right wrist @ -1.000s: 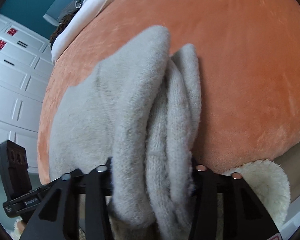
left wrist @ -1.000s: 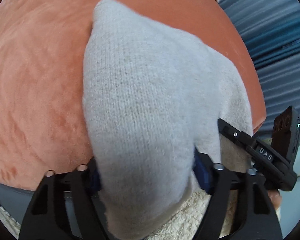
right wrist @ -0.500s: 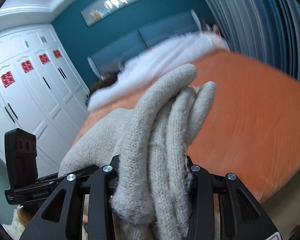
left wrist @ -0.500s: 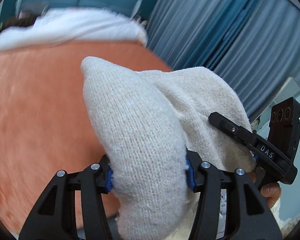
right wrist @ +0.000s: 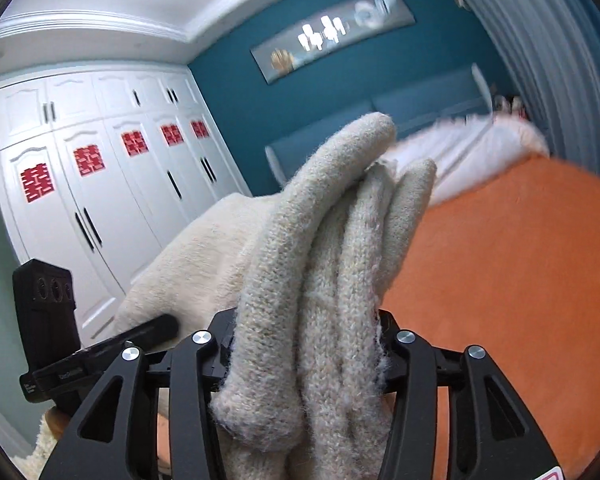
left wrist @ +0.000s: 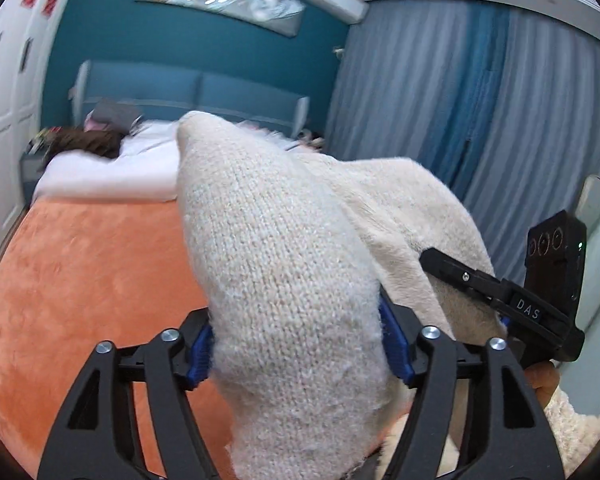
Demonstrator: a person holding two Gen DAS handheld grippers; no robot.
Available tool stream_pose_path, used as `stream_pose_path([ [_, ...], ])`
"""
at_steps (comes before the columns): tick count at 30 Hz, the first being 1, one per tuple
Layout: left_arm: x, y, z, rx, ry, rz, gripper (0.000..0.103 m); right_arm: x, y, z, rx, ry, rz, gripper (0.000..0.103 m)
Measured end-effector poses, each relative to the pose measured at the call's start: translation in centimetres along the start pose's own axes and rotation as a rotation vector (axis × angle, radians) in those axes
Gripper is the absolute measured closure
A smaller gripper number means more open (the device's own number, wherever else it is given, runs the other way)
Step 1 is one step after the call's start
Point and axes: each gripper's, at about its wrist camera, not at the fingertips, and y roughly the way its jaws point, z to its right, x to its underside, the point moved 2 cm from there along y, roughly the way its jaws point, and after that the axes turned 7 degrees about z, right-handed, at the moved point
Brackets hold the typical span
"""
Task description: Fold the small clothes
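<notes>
A cream knitted garment (left wrist: 284,264) is held up in the air above the orange bed cover (left wrist: 80,280). My left gripper (left wrist: 296,352) is shut on one bunched edge of it. My right gripper (right wrist: 304,356) is shut on another edge, gathered in several thick folds (right wrist: 340,240). The cloth stretches between the two grippers and its smooth inner side (right wrist: 204,256) shows in the right wrist view. The right gripper's body (left wrist: 500,300) appears at the right of the left wrist view, the left gripper's body (right wrist: 48,320) at the left of the right wrist view.
The orange bed cover (right wrist: 520,280) lies below. A white duvet (left wrist: 108,172) and blue headboard (left wrist: 196,96) are at the far end. White wardrobes (right wrist: 100,184) stand on the left, blue curtains (left wrist: 480,120) on the right. A fluffy cream sleeve (left wrist: 572,432) shows low right.
Both grippers have lifted the garment off the bed and tilted upward, so the views now show the room's walls and ceiling instead of mostly the orange cover.
</notes>
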Motion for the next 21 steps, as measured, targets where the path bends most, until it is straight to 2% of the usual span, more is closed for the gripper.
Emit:
stream_pose_path([
  [1, 2.2, 1.1, -2.3, -0.036, -0.035, -0.038, 0.018, 2.3, 1.7, 1.0, 0.026, 0.022, -0.049, 0.05],
  [2, 4.9, 2.1, -4.9, -0.091, -0.064, -0.081, 0.015, 5.2, 3.9, 2.6, 0.076, 0.041, -0.12, 0.049],
  [4, 10.2, 3.4, -9.4, -0.195, -0.122, -0.199, 0.015, 11.3, 6.6, 5.8, 0.196, 0.084, -0.277, 0.049],
  [5, 12.5, 3.7, -11.1, -0.237, -0.16, -0.243, 0.016, 13.6, 6.9, 6.9, 0.25, 0.102, -0.327, 0.048],
  [6, 14.4, 3.1, -13.1, -0.272, -0.206, -0.279, 0.017, 15.3, 6.6, 7.7, 0.27, 0.123, -0.356, 0.048],
  [9, 17.0, 1.1, -16.1, -0.265, -0.34, -0.265, 0.016, 18.0, 6.2, 8.4, 0.271, 0.147, -0.393, 0.046],
  [12, 17.3, 1.7, -17.6, -0.247, -0.404, -0.26, 0.01, 17.9, 7.9, 8.4, 0.286, 0.131, -0.421, 0.033],
  [14, 17.8, 4.0, -17.8, -0.222, -0.415, -0.279, 0.01, 17.8, 10.0, 9.1, 0.301, 0.136, -0.431, 0.028],
  [17, 18.6, 7.4, -17.6, -0.197, -0.445, -0.331, 0.007, 19.1, 13.1, 10.3, 0.331, 0.162, -0.502, 0.027],
  [21, 22.4, 12.0, -18.9, -0.208, -0.543, -0.441, 0.007, 21.9, 16.9, 12.5, 0.382, 0.181, -0.585, 0.024],
])
